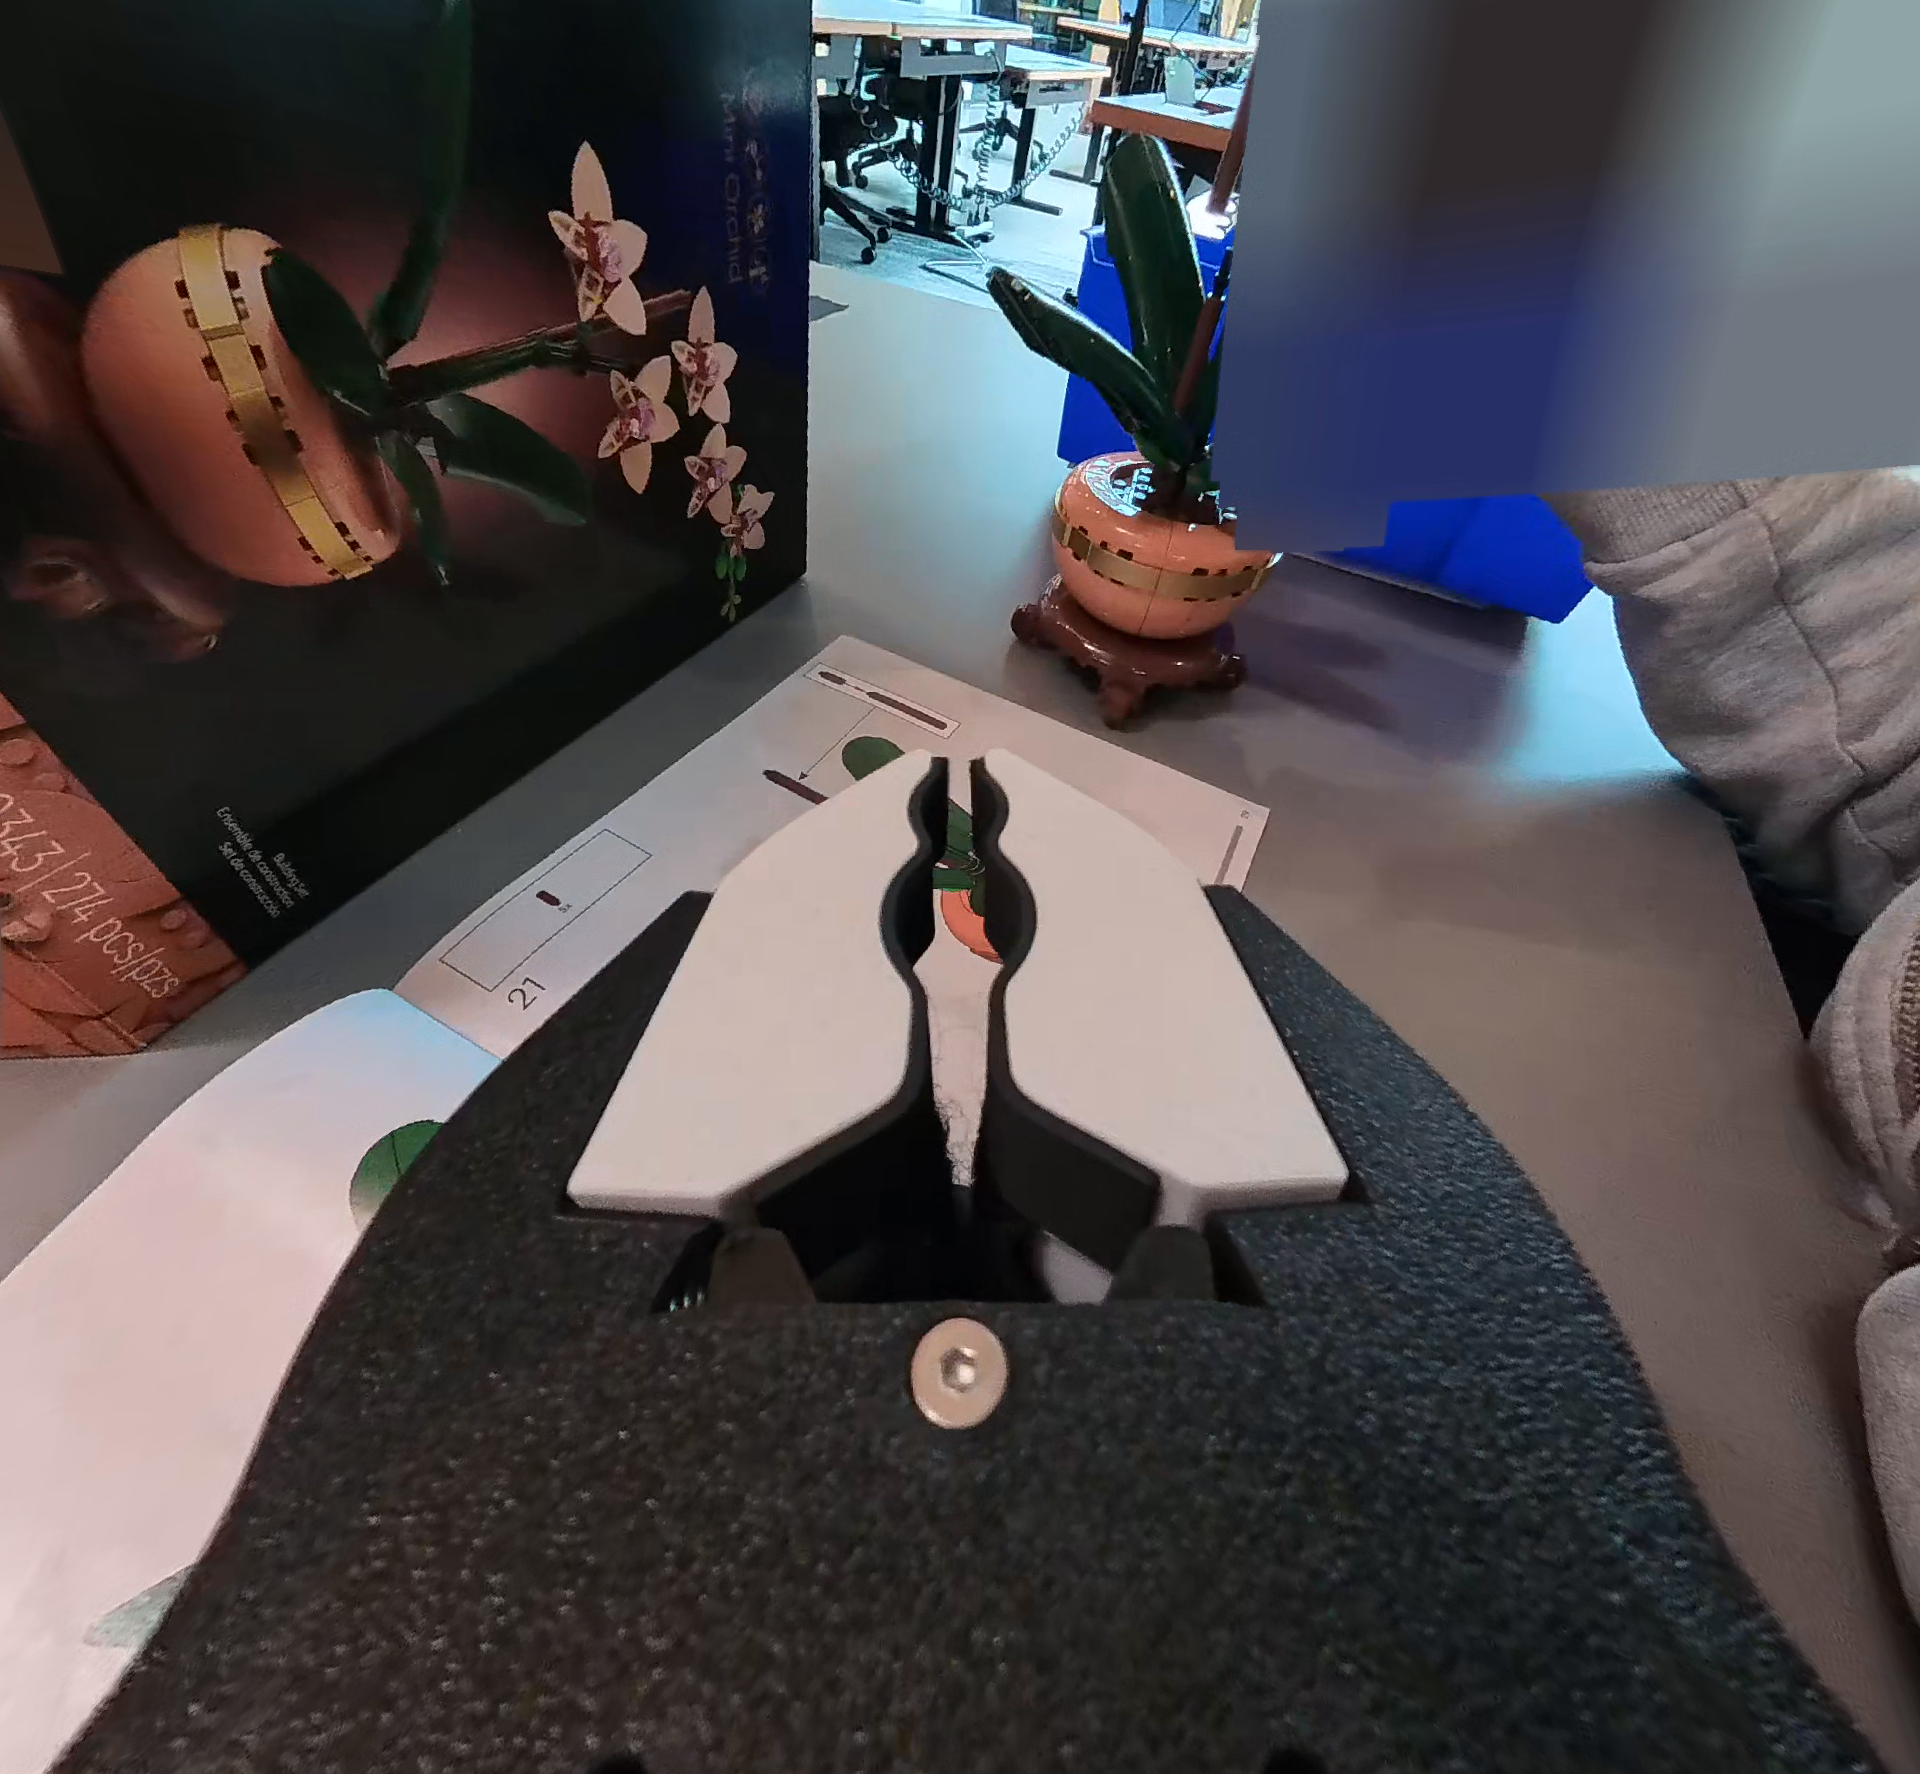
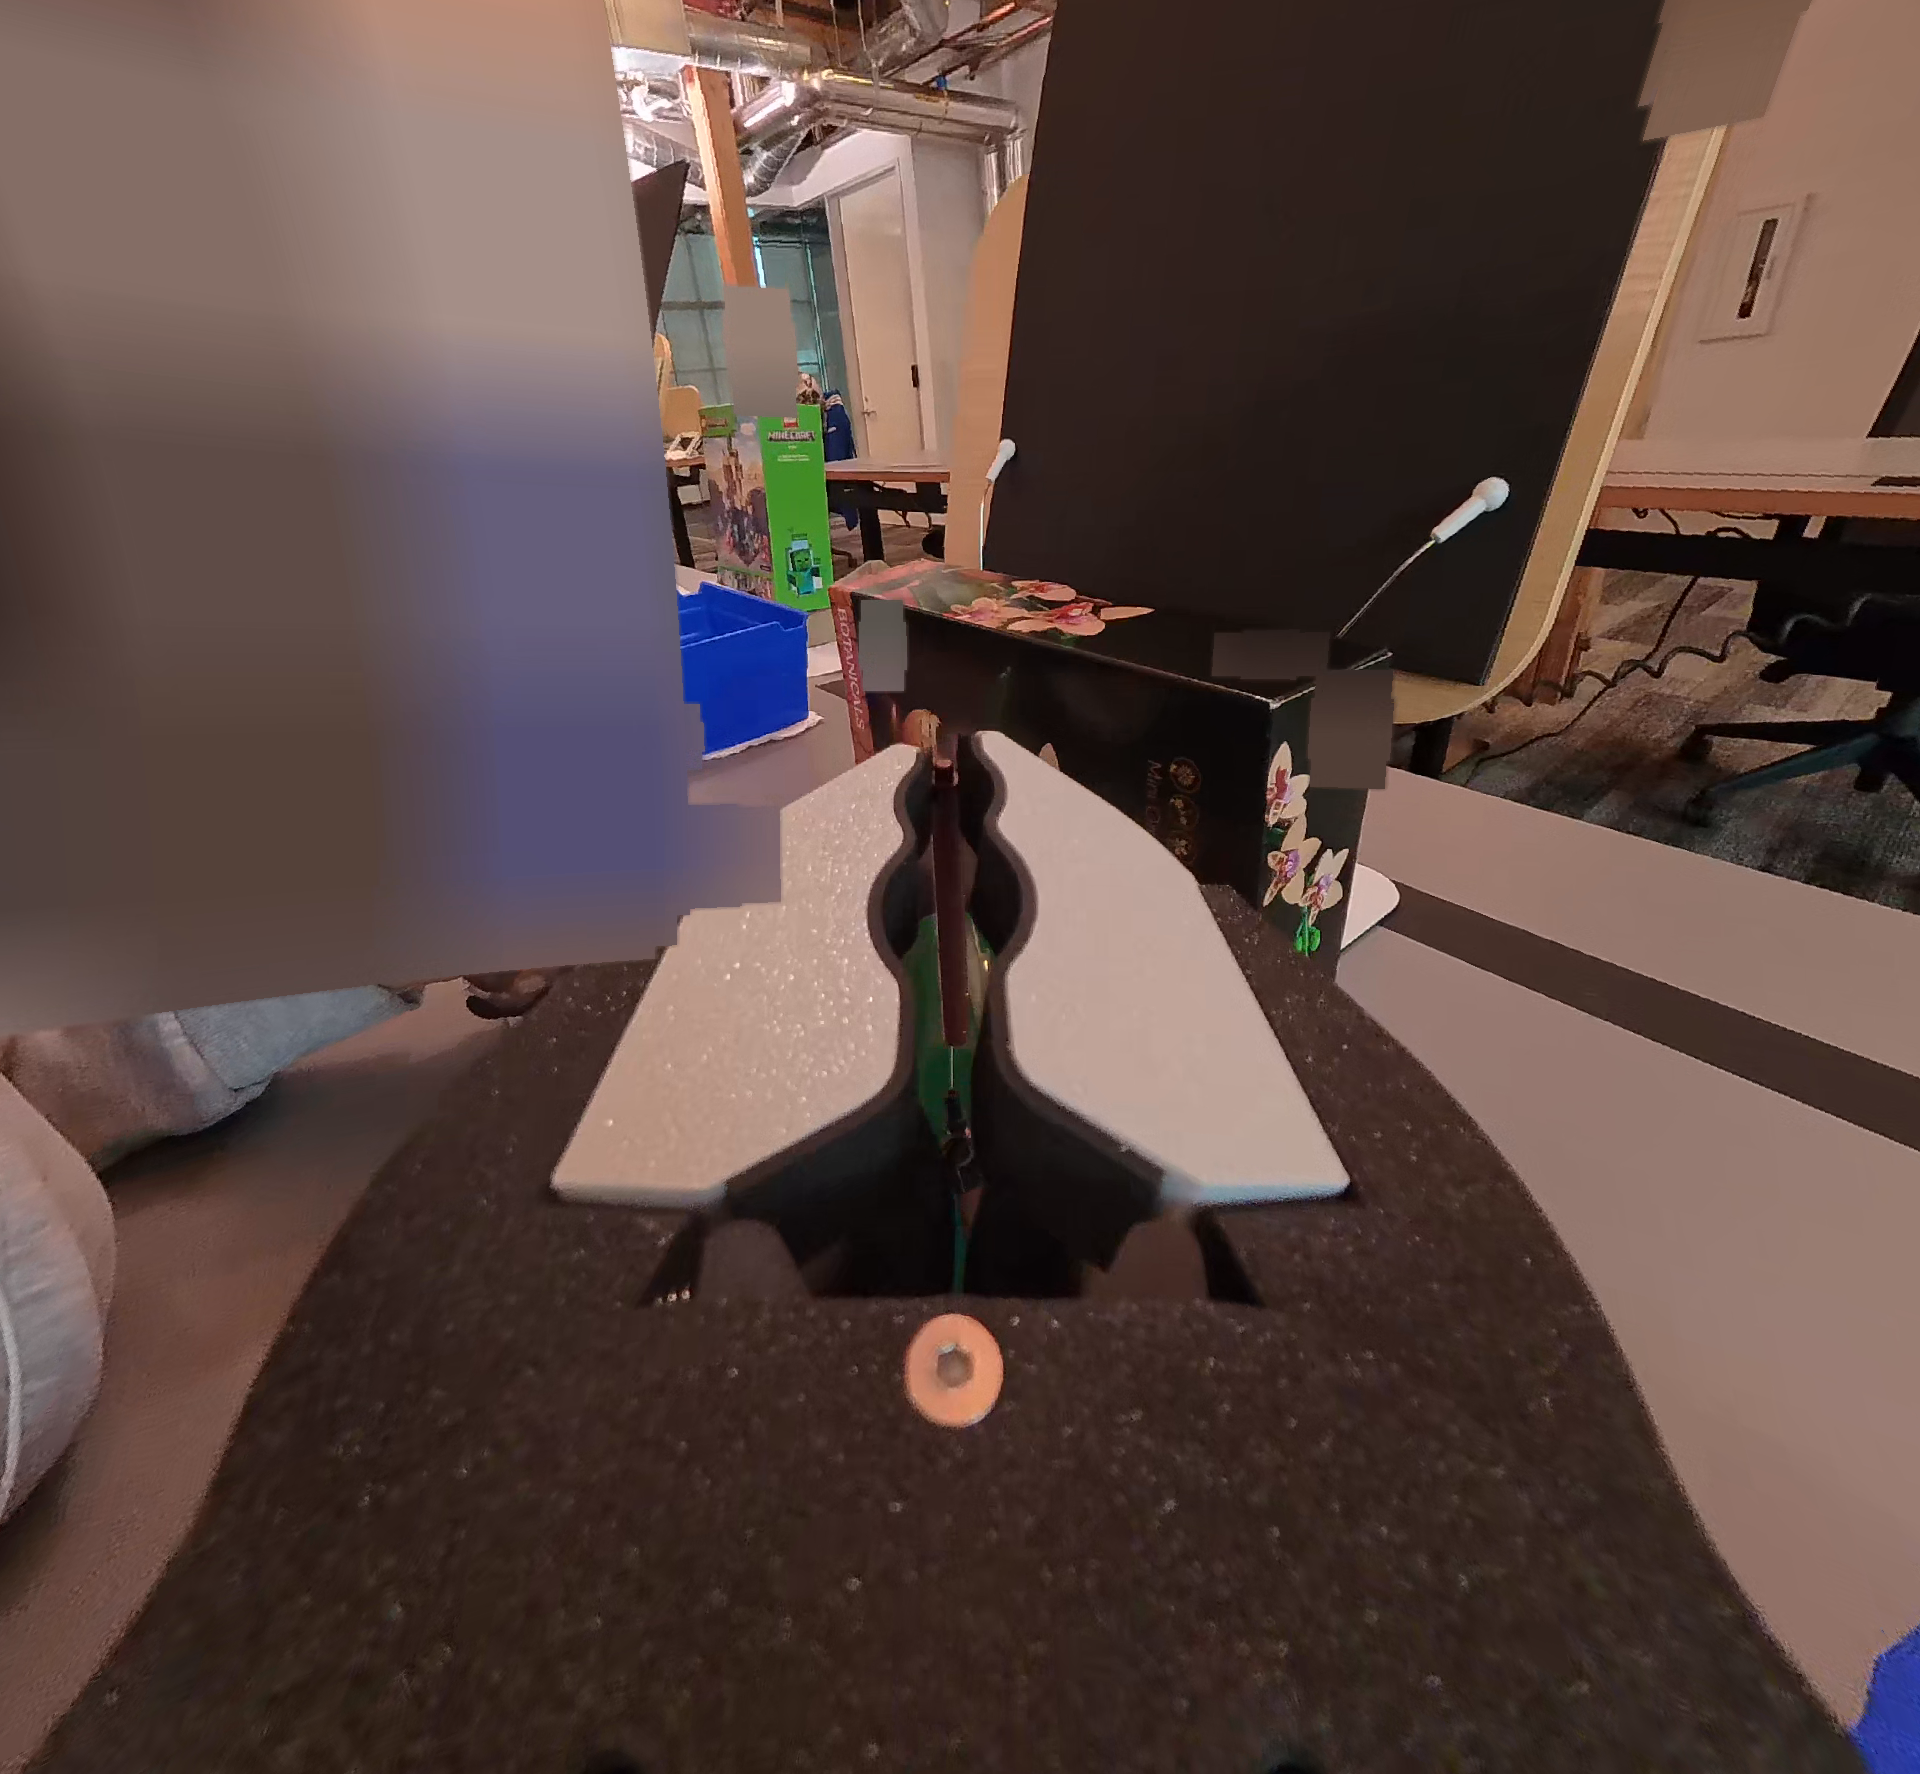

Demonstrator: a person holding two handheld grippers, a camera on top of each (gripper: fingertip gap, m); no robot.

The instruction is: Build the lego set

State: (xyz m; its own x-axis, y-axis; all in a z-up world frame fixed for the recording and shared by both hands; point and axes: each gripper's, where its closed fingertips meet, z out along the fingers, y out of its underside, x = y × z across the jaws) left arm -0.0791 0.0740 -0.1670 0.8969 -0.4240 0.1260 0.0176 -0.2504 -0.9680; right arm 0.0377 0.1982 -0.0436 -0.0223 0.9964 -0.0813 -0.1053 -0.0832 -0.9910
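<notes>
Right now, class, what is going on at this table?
A person with two handheld grippers is building a Lego orchid. The right gripper is shut on a dark brown stem rod. The left gripper, nearly shut and empty, hangs over the open instruction booklet. The potted orchid model stands beyond, leaves on, beside the set's box.

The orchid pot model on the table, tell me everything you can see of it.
The orchid pot model stands upright on the grey table, past the open instruction booklet and apart from it. It has a rounded peach pot with a gold band, a carved dark-brown base, glossy dark-green leaves and a thin brown stem running up behind a blur patch. It looks plastic. Nothing grips it.
</notes>
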